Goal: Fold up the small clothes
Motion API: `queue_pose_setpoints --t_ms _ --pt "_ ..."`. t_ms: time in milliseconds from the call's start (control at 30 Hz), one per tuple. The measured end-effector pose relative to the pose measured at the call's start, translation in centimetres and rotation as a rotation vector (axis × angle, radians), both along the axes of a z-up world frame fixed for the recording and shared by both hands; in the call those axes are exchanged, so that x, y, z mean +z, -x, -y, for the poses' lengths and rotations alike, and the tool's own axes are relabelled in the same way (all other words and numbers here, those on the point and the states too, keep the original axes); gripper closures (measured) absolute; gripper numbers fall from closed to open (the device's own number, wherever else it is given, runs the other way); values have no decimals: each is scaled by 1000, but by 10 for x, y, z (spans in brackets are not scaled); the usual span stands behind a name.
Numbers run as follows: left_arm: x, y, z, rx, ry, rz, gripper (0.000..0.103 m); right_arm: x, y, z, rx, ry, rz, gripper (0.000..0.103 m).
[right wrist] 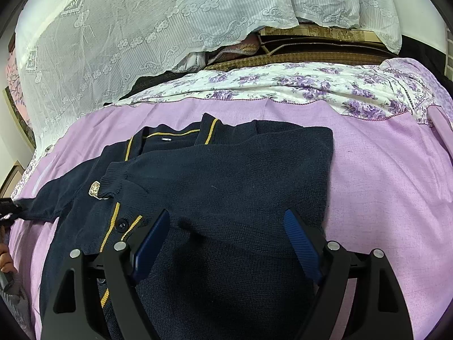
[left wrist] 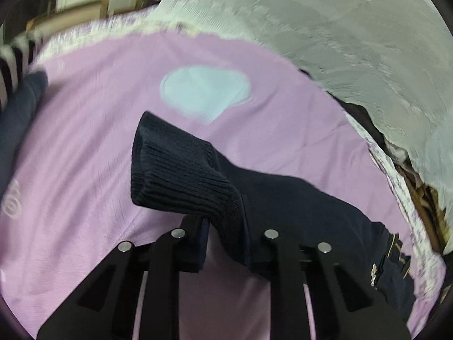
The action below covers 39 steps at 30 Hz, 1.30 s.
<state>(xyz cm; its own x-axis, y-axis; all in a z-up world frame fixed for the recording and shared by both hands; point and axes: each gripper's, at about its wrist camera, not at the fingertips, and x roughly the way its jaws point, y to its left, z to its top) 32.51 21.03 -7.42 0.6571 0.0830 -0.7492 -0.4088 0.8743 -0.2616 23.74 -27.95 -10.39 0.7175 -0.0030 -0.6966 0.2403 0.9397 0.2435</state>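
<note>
Jaws first: left gripper has its jaws closed on the ribbed cuff of the cardigan's free sleeve; the knit bunches up between them and stands off the bed. Right gripper has its jaws spread wide over the cardigan's lower body with nothing between them, and whether the tips touch the knit I cannot tell.

Largest to smallest:
- bed, lilac cover, floral sheet along the far edge, lace cloth draped behind.
- navy cardigan lies flat mid-bed, front up, collar toward the far edge. One side and its sleeve already lie folded across the chest.
- other sleeve runs out from the body to the left gripper.
- yellow-trimmed placket with a button, crest badge just beside the folded sleeve's cuff.

Step, as I read it: second sleeve fold, grasp made, carry not started.

Next move: lift the cuff enough to clear the cover, bring it across the chest over the first folded sleeve, lay it flat, then release. The right gripper could pin the body so the knit doesn't drag. Risks: the cuff is bunched, so it may land twisted and need smoothing before the bottom-up fold.
</note>
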Motion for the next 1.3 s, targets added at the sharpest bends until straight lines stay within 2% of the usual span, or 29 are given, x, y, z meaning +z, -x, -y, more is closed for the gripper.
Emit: queue_pose_setpoints --t_ms 133,433,867,1033,1133,1300 --pt "19 2 25 -47 -72 22 84 0 0 0 0 0 0 20" --pt "42 -5 57 -109 -113 29 84 0 1 -1 0 -14 5 20" --pt "94 -8 161 -267 -280 101 86 0 2 4 1 -39 11 20" --pt "102 -9 197 -320 -314 115 86 0 2 6 0 -49 13 20" --pt "101 -9 214 -351 -317 114 92 0 2 7 0 -54 13 20" --pt "96 -8 241 -396 -324 111 92 -1 1 9 2 -61 11 19"
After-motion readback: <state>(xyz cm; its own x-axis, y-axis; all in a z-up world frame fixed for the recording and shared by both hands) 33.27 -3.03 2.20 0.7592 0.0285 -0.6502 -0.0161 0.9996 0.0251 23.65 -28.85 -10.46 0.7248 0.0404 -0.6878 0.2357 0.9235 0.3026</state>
